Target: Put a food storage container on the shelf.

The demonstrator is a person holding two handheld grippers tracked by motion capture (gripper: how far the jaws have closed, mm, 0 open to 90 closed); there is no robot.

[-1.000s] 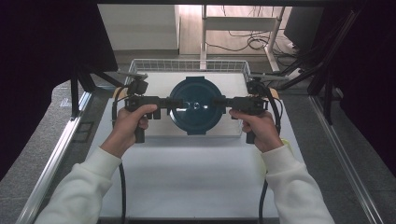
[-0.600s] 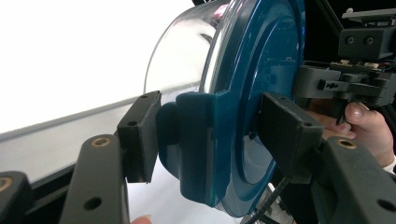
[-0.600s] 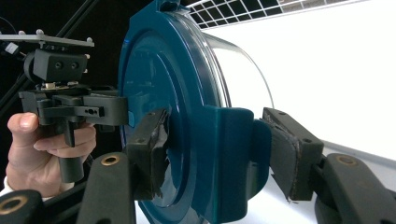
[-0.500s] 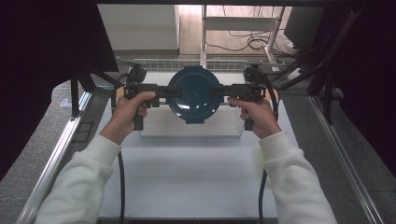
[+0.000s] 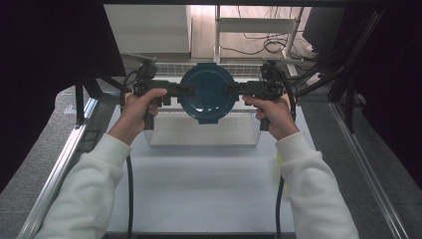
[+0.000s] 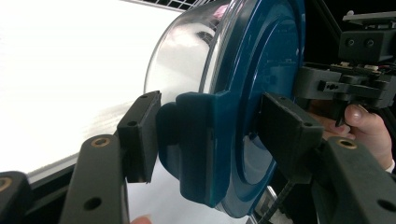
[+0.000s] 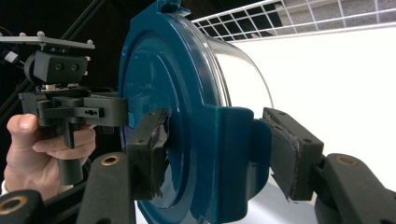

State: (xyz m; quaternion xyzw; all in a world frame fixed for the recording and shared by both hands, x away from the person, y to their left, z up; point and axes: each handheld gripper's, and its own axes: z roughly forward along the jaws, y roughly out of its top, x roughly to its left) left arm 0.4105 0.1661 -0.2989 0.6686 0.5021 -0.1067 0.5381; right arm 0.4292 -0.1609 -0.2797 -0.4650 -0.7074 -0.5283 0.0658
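Round clear container with dark-blue plastic lid [image 5: 207, 93] clamped by its side tabs between left gripper [image 5: 185, 90] and right gripper [image 5: 232, 89], above wire basket [image 5: 201, 130].

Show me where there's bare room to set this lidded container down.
The white table top between the wire basket and the near edge, between the two sleeves, is bare. The far side is crowded: the basket, then shelving and cables behind it. Both hand-held grippers, left and right, clamp the container's blue lid there.

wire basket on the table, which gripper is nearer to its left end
Left. The left gripper hangs above the wire basket's left end, clamping the blue-lidded container by its left tab; the right gripper clamps the opposite tab.
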